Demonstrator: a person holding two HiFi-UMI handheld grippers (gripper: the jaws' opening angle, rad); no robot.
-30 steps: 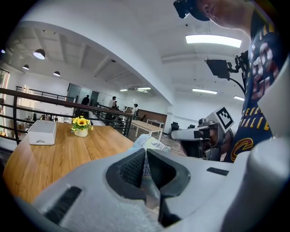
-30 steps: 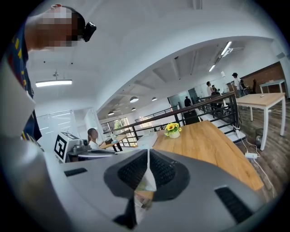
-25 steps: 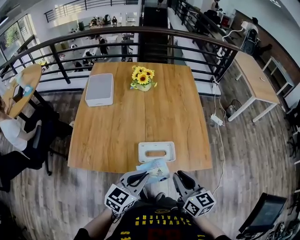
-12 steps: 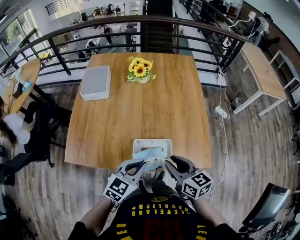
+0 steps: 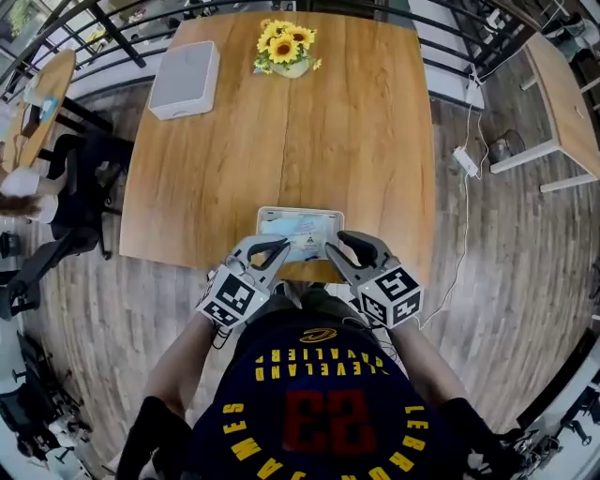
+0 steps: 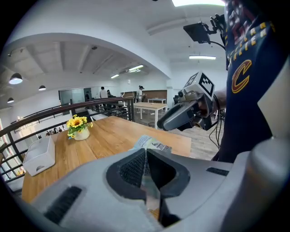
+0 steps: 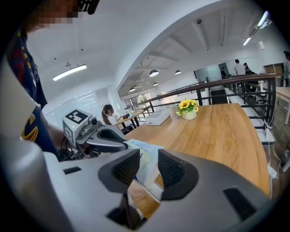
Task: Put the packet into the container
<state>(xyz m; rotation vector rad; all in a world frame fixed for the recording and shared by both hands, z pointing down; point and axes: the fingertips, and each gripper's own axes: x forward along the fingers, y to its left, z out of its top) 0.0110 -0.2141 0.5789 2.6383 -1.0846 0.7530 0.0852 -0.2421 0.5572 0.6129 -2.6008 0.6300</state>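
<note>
The light blue packet [image 5: 302,228] lies over the white container [image 5: 264,214] at the near edge of the wooden table [image 5: 281,141]. My left gripper [image 5: 272,251] is shut on the packet's left edge, and in the left gripper view the jaws [image 6: 146,158] pinch the thin film of the packet [image 6: 152,145]. My right gripper [image 5: 342,246] is at the packet's right side. Its jaws [image 7: 148,165] have just been opening. The packet [image 7: 145,154] edge shows between them, and the pads stand clear of it.
A pot of sunflowers [image 5: 286,47] and a white box [image 5: 185,77] stand at the table's far end. A dark railing [image 5: 94,19] runs behind the table. A power strip [image 5: 466,161] lies on the floor to the right, and a chair [image 5: 84,178] stands to the left.
Both grippers carried the packet forward and down, from in front of the table's near edge to over the container. The head view has tilted further down.
</note>
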